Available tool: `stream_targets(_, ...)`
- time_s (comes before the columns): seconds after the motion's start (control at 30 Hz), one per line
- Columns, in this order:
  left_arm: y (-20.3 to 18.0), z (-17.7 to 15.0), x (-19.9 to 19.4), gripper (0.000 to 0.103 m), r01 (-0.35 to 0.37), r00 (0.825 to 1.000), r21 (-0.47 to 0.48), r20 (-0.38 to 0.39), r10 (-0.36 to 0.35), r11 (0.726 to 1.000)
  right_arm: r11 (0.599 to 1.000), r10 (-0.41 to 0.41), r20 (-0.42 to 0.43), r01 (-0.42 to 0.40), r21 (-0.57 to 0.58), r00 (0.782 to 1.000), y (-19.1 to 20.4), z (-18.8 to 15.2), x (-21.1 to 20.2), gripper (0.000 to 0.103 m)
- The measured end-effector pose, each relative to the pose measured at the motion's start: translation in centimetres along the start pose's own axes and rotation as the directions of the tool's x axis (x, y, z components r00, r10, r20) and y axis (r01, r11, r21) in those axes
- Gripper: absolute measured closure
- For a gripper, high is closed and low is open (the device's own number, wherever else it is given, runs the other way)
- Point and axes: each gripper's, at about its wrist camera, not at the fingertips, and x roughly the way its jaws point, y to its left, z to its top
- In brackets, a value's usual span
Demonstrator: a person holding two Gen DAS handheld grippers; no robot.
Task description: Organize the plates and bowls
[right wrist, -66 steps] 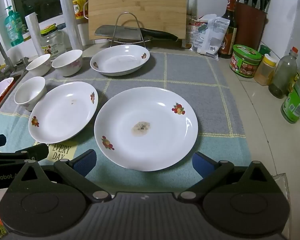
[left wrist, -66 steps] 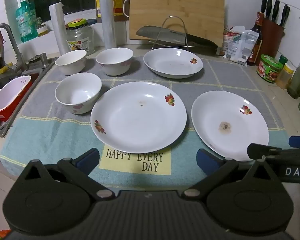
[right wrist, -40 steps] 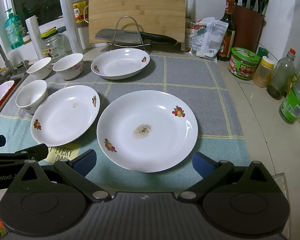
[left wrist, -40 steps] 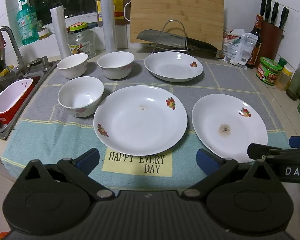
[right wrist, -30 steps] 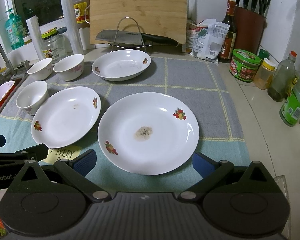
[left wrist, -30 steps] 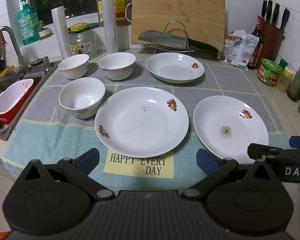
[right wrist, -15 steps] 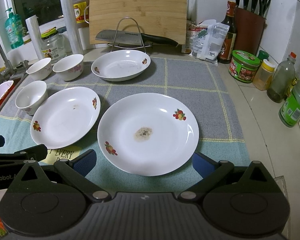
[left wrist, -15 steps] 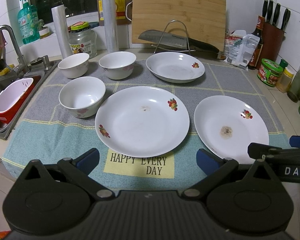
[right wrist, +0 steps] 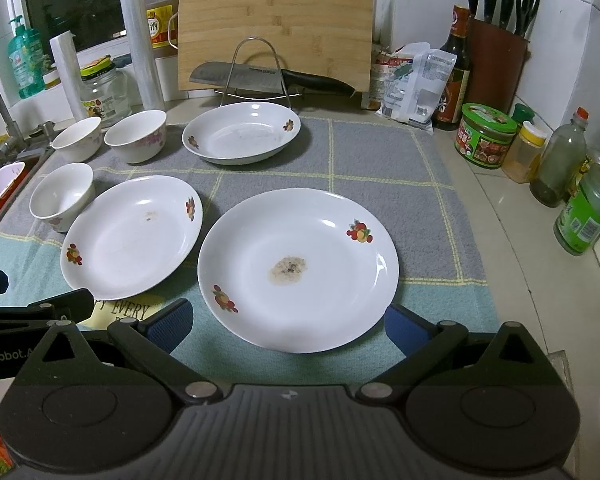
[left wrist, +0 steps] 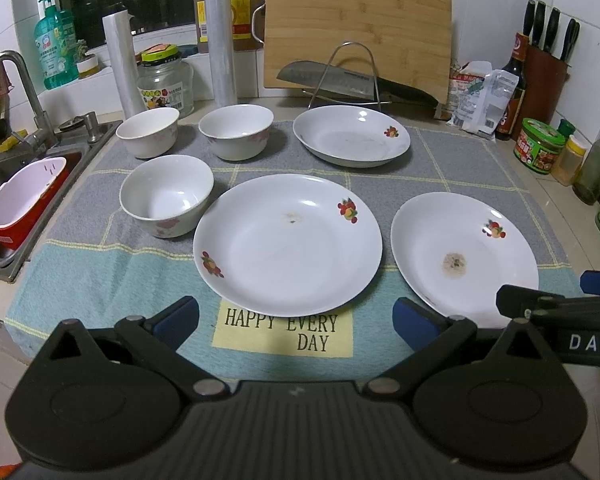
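Note:
On a grey and blue towel lie three white plates with fruit prints: a middle plate (left wrist: 288,248) (right wrist: 132,236), a right plate (left wrist: 463,256) (right wrist: 298,268) with a brown stain, and a deep far plate (left wrist: 351,134) (right wrist: 242,132). Three white bowls stand at the left: the near bowl (left wrist: 166,194) (right wrist: 62,196), the far left bowl (left wrist: 148,130) (right wrist: 78,136), and the far middle bowl (left wrist: 236,130) (right wrist: 136,134). My left gripper (left wrist: 296,322) is open just short of the middle plate. My right gripper (right wrist: 286,322) is open at the stained plate's near rim. Neither holds anything.
A sink (left wrist: 4,184) with a red and white basket (left wrist: 24,200) lies at the left. At the back stand a cutting board (left wrist: 355,32), a cleaver on a wire rack (left wrist: 347,80), a glass jar (left wrist: 164,80) and film rolls. Bottles, jars and a knife block (right wrist: 495,64) line the right.
Both views have drawn back and risen slightly, so the plates sit a little lower and farther. No dish has moved and both grippers stay open.

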Motion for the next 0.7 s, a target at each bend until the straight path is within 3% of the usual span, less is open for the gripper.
stream_targets(0.7,2.3,0.1,0.2,0.001,0.078,0.997,0.045,0.01,-0.079,0.996,0.997,-0.069,0.017,0.068,0.024,0.997,2.6,-0.4,-1.0,0.0)
